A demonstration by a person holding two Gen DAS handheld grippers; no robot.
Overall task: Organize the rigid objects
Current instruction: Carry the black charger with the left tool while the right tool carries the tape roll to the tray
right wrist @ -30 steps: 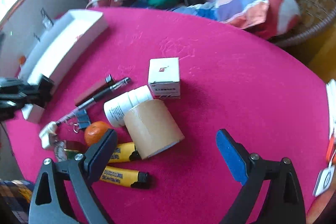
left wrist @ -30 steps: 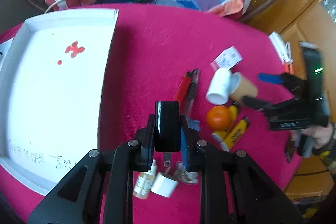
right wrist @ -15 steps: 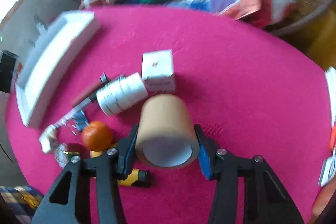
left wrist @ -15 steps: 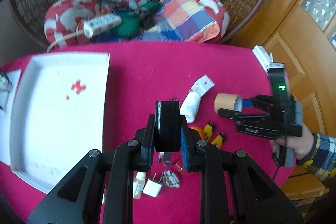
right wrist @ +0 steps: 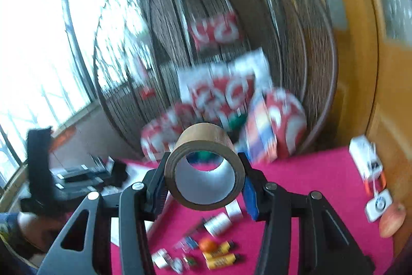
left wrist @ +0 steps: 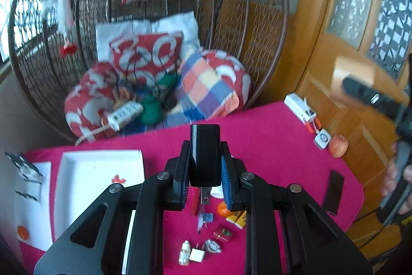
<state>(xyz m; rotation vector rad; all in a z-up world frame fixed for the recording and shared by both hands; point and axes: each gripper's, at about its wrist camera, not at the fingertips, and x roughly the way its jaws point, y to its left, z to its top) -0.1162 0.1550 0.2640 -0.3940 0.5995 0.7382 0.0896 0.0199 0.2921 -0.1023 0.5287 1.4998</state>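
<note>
Now both my hands are loaded and high above the pink surface (left wrist: 270, 135). My left gripper (left wrist: 205, 173) has its fingers clenched on a black plug adapter (left wrist: 205, 153), which stands upright between the pads with its metal prong hanging below. My right gripper (right wrist: 203, 184) has its fingers clamped across a brown tape roll (right wrist: 204, 164), whose open core faces back at the camera, so the roll's axis runs along the fingers, not across them.

What the coming move turns on, as I judge it, is the white tray (left wrist: 85, 172). It lies at the surface's left edge, below and just left of my left fingers, with its long side running away from me. My left hand is clearly the nearer one; from the right wrist view the tray is mostly hidden behind the gripper, well off to the left. So I expect the adapter to go down first, and the tape roll must cross the small clutter at the near edge to reach it.
</note>
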